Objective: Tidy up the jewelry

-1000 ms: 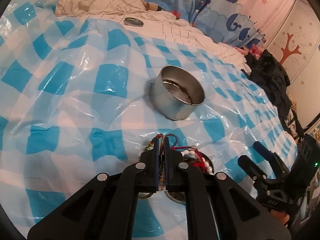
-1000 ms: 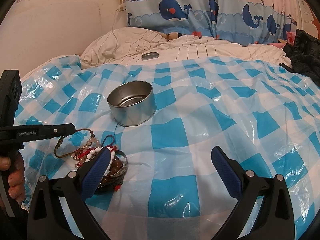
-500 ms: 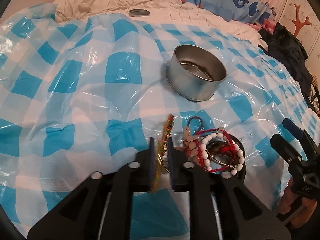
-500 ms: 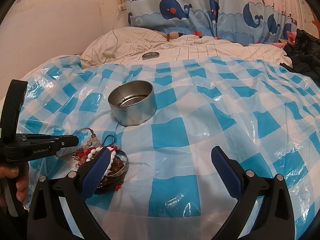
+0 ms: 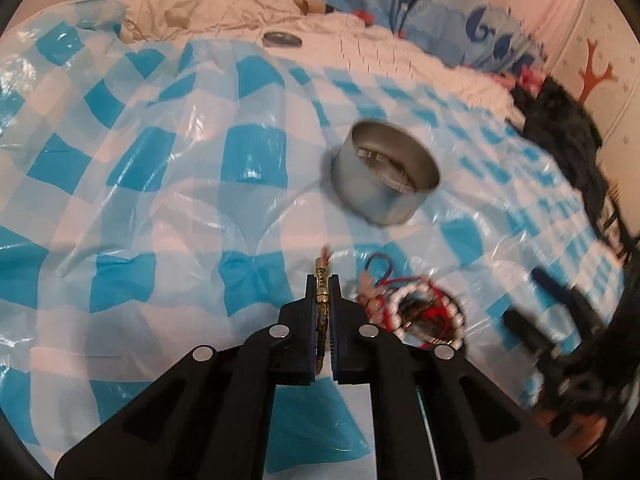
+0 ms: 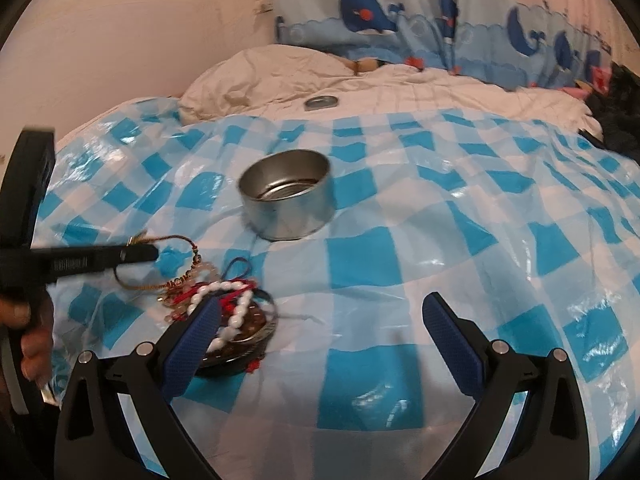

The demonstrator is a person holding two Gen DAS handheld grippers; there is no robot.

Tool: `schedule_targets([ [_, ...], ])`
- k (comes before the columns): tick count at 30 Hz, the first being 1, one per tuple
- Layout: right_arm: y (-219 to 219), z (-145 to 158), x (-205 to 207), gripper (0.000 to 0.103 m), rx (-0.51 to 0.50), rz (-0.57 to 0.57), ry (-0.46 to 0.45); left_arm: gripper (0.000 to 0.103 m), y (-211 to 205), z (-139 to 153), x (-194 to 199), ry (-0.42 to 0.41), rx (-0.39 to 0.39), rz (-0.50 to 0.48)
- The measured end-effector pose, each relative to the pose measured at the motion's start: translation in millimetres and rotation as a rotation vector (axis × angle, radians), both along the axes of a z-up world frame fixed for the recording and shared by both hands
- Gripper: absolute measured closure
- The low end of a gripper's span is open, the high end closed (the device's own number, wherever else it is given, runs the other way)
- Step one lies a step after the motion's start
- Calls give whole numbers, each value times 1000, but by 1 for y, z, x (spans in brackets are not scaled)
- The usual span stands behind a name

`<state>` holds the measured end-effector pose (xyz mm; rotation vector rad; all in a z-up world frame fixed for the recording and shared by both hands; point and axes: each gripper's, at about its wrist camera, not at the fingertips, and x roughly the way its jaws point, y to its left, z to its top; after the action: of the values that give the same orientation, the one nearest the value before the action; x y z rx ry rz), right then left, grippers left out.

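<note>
The gold bracelet is clamped between the closed fingers of the left tool and, compared with one second ago, has lifted off the jewelry pile and hangs above the checked sheet on the bed. Its lower loop trails near the pile. The metal tin, its probable destination, stands beyond. The right tool hovers spread apart, holding nothing.

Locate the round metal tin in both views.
The metal tin sits on the blue checked sheet, up and right of centre in the left view; in the right view it lies just beyond the jewelry pile.
</note>
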<state>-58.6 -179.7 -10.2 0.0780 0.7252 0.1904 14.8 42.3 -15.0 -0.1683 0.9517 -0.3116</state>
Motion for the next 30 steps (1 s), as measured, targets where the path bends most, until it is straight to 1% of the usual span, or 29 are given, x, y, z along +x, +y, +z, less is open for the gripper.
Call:
schedule_targets([
  [4,27,6,-5,6,-41,124,-51,99,16,19,-1,-57,-60,44],
  [6,37,7,-1,6,-44,167,-54,99,22,27,-2,-76,-84,59],
  [9,59,8,15,7,-28,249,-34,99,29,34,-1,-92,-107,78],
  [10,65,8,20,12,-25,271,-28,98,31,35,-1,-96,-109,83],
  [11,71,7,24,25,-28,293,-17,98,33,36,-1,-97,-112,87],
  [12,79,6,29,31,-41,314,-3,98,35,37,-1,-97,-122,90],
  [14,96,-3,42,55,-78,351,50,98,38,39,-2,-101,-130,95],
  [17,106,-14,54,70,-89,352,123,98,41,41,-2,-106,-136,102],
  [18,108,-17,58,73,-84,357,141,98,42,41,-2,-108,-135,104],
  [20,110,-22,60,92,-88,364,164,98,43,42,-3,-112,-132,104],
  [21,111,-24,62,93,-88,372,175,98,43,42,-3,-112,-134,103],
  [24,111,-22,65,95,-48,387,187,98,42,42,-2,-111,-135,102],
  [26,102,-14,63,95,41,390,187,98,42,42,-2,-110,-138,103],
  [28,81,-1,58,95,181,400,172,98,43,42,-2,-110,-140,102],
  [30,65,12,54,95,275,403,146,98,41,42,-1,-109,-138,99],
])
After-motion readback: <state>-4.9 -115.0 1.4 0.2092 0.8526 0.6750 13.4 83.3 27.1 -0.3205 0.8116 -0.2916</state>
